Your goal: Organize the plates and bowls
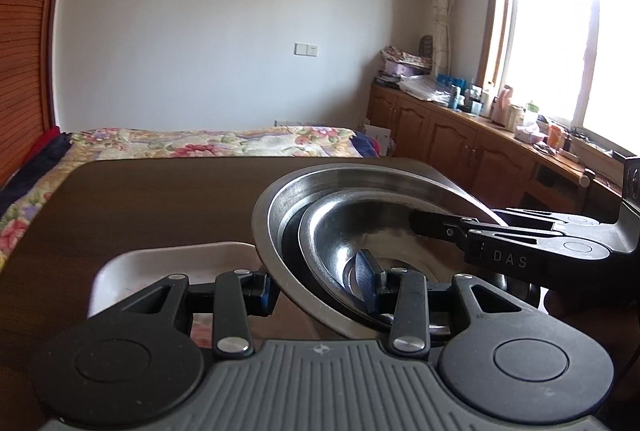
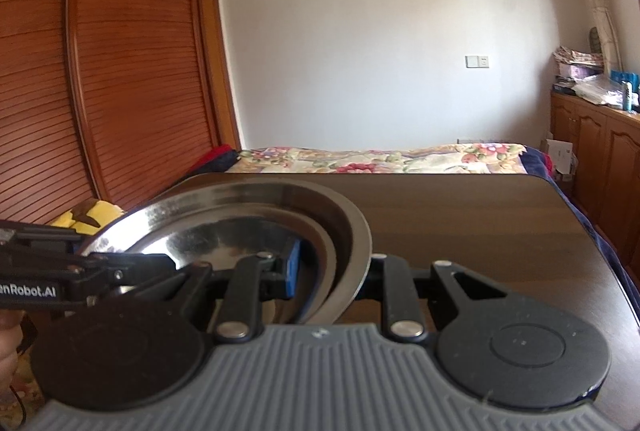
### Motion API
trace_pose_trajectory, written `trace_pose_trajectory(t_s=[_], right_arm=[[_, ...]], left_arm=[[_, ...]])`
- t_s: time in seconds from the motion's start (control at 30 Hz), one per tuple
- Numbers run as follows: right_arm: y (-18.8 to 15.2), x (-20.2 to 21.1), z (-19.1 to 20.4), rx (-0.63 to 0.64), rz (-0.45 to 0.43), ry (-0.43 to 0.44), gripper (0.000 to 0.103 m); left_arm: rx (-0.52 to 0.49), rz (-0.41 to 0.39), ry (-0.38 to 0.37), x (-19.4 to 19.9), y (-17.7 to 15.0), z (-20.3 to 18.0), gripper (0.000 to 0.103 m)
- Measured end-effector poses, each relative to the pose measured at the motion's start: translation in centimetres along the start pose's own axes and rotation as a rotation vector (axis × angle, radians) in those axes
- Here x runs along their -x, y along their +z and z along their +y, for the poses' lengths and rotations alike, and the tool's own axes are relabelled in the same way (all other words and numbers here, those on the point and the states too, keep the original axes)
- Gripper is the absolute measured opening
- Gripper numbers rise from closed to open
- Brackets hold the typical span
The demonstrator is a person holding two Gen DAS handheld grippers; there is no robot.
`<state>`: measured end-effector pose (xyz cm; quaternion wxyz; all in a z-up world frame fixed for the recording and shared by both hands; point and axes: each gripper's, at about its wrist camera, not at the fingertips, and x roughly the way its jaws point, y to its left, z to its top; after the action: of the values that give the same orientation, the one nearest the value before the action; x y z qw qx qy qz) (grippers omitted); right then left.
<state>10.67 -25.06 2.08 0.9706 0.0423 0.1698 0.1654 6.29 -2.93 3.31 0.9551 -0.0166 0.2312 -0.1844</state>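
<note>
A wide steel bowl [image 1: 360,179] has a smaller steel bowl [image 1: 340,227] nested inside it, and the pair hangs tilted above the dark wooden table [image 1: 160,199]. My left gripper [image 1: 314,287] is shut across the near walls of both bowls, its blue pad inside the smaller one. From the right, my right gripper [image 1: 424,225] reaches over the opposite rim. In the right wrist view, the right gripper [image 2: 332,271] straddles the wide bowl's [image 2: 248,195] rim, its blue pad inside against the smaller bowl [image 2: 224,231]. The left gripper [image 2: 160,263] enters from the left. A white dish [image 1: 160,263] lies under the bowls' left edge.
Past the table's [image 2: 480,223] far edge lies a bed with a floral cover [image 1: 220,143]. Wooden cabinets [image 1: 460,139] with cluttered tops run under the window on the right. A slatted wardrobe [image 2: 120,71] stands at the left, with a yellow object [image 2: 96,217] below it.
</note>
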Motion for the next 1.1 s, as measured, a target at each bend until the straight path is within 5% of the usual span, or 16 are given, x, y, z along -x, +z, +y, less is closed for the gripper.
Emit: trace_pose_trajectory(t_s=[0.6, 1.1], right_arm=[[1.8, -2.8, 6.2, 0.073, 0.036, 0.09, 0.025], [0.5, -4.8, 8.9, 0.108, 0.094, 0.109, 0.025]], left_arm=[[0.053, -0.034, 0.091, 2.8, 0.6, 5.1, 0.041], [0.102, 0.015, 0.131, 2.4, -1.4, 8.1, 0.041]])
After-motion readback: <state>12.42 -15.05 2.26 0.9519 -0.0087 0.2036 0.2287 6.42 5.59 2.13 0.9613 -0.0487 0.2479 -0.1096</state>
